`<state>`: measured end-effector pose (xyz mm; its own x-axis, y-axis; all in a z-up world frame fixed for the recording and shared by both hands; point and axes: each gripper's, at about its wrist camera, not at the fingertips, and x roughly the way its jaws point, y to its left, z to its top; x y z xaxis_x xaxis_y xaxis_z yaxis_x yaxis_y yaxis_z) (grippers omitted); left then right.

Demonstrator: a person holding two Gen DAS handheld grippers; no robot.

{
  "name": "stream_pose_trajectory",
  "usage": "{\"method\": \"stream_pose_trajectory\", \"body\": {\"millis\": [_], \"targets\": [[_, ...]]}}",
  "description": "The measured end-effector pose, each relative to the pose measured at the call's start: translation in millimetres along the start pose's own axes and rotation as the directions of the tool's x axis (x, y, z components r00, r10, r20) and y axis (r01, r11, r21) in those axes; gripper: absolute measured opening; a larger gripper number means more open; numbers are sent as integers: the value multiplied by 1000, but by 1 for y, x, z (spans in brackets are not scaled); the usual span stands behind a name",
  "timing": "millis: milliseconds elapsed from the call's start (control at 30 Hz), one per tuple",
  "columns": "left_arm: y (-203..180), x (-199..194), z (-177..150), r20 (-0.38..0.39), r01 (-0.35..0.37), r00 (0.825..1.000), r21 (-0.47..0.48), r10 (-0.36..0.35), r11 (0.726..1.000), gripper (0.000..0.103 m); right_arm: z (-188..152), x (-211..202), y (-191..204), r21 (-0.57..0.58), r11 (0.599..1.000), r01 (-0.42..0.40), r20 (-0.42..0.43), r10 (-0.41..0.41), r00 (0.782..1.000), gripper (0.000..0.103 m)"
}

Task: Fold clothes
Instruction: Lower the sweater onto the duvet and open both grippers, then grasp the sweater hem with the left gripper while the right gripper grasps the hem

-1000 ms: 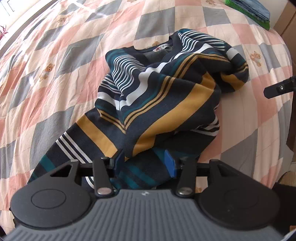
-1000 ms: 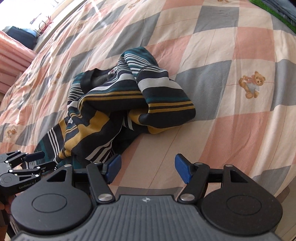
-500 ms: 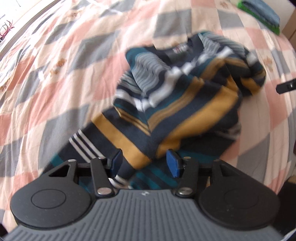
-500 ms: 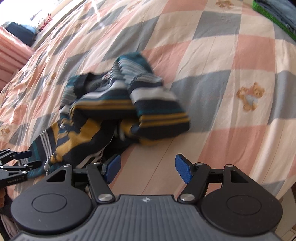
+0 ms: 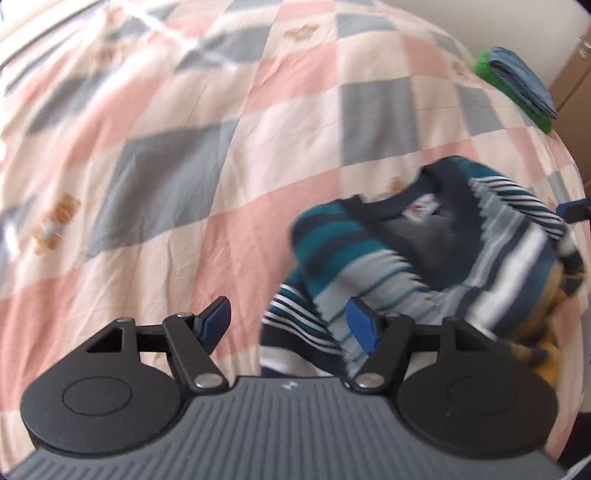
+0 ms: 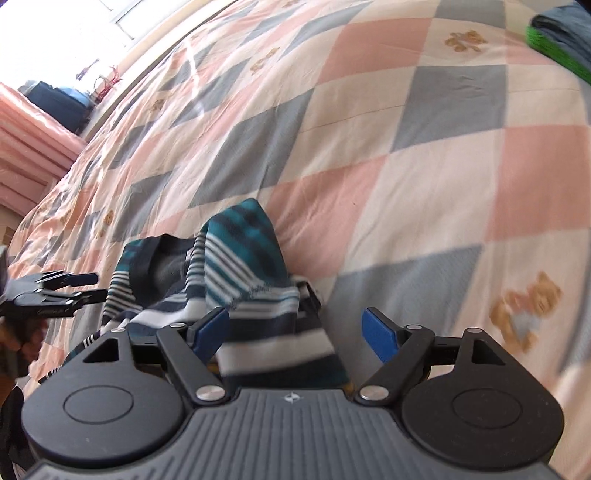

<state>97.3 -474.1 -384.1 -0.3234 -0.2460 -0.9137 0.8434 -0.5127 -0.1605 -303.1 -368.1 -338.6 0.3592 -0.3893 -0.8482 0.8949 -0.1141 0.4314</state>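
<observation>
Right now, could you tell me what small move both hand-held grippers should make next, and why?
Probably lower both and pinch the striped sweater: it lies crumpled on the checked quilt, and the left hand-held gripper and right hand-held gripper, jaws just opened, grip nothing.

Striped sweater (image 5: 424,258) blurred, partly hidden

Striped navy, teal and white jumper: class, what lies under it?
The crumpled striped jumper rests on the pink, grey and cream checked quilt; anything beneath its folds is hidden.

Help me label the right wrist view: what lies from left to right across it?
Folded pink bedding, left gripper, striped sweater, teddy bear print; the green-edged folded clothes lie far right, at the top.
</observation>
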Motion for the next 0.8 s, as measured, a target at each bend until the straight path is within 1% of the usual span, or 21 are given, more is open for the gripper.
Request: {"method": "stream_pose_trajectory", "body": {"millis": [67, 100, 133, 200, 233, 267, 300, 333, 367, 400, 433, 467, 500, 567, 600, 667, 700, 733, 767, 800], "targets": [[16, 20, -1, -16, 37, 999, -72, -38, 997, 60, 4, 11, -5, 11, 1000, -13, -3, 13, 1000, 81], [22, 30, -2, -20, 63, 998, -123, -66, 990, 60, 4, 15, -8, 25, 999, -24, -1, 24, 1000, 81], [28, 38, -3, -20, 96, 995, -173, -101, 980, 60, 5, 19, -11, 39, 999, -36, 2, 35, 999, 81], [33, 51, -6, 7, 176, 983, -267, -181, 947, 60, 5, 26, -17, 68, 996, -60, 8, 60, 998, 81], [30, 55, -7, 20, 202, 978, -293, -206, 934, 59, 5, 29, -21, 80, 994, -76, 11, 75, 997, 81], [25, 58, -9, 20, 210, 977, -305, -214, 929, 53, 5, 32, -24, 93, 991, -91, 13, 90, 996, 81], [20, 60, -10, 21, 216, 975, -311, -221, 926, 34, 5, 34, -26, 103, 989, -103, 15, 102, 995, 81], [15, 57, -11, 23, 220, 974, -307, -224, 926, 22, 5, 36, -27, 111, 988, -112, 19, 111, 994, 81], [10, 54, -12, 25, 223, 974, -303, -227, 926, 3, 5, 38, -28, 116, 986, -123, 23, 121, 992, 81], [5, 49, -14, 31, 218, 975, -288, -218, 933, 4, 6, 39, -29, 120, 984, -133, 28, 131, 991, 81], [0, 37, -16, 44, 196, 981, -255, -191, 947, 4, 7, 39, -28, 121, 982, -144, 34, 141, 989, 81], [-3, 24, -18, 63, 168, 985, -228, -158, 959, 4, 9, 39, -27, 114, 981, -157, 42, 153, 987, 81], [0, 9, -22, 90, 129, 990, -227, -111, 965, 4, 12, 38, -25, 104, 980, -170, 49, 166, 985, 81], [20, -19, -31, 139, 43, 990, -287, -3, 957, 4, 18, 37, -20, 76, 975, -207, 58, 203, 977, 81], [32, -29, -37, 146, 20, 989, -323, 28, 946, 4, 21, 40, -18, 62, 974, -219, 49, 216, 975, 82], [51, -34, -47, 125, 12, 992, -368, 37, 930, 5, 29, 47, -14, 36, 970, -242, 29, 241, 970, 82], [57, -35, -50, 117, 23, 993, -386, 24, 922, 6, 32, 54, -12, 30, 968, -249, 13, 248, 969, 82], [57, -31, -51, 113, 62, 993, -395, -19, 917, 10, 33, 60, -10, 29, 970, -240, 4, 240, 971, 82], [55, -25, -50, 114, 104, 991, -395, -63, 913, 28, 34, 67, -9, 30, 971, -237, -7, 237, 971, 82], [53, -21, -48, 123, 140, 987, -388, -99, 911, 53, 33, 71, -10, 39, 969, -242, -10, 243, 970, 82]]}}
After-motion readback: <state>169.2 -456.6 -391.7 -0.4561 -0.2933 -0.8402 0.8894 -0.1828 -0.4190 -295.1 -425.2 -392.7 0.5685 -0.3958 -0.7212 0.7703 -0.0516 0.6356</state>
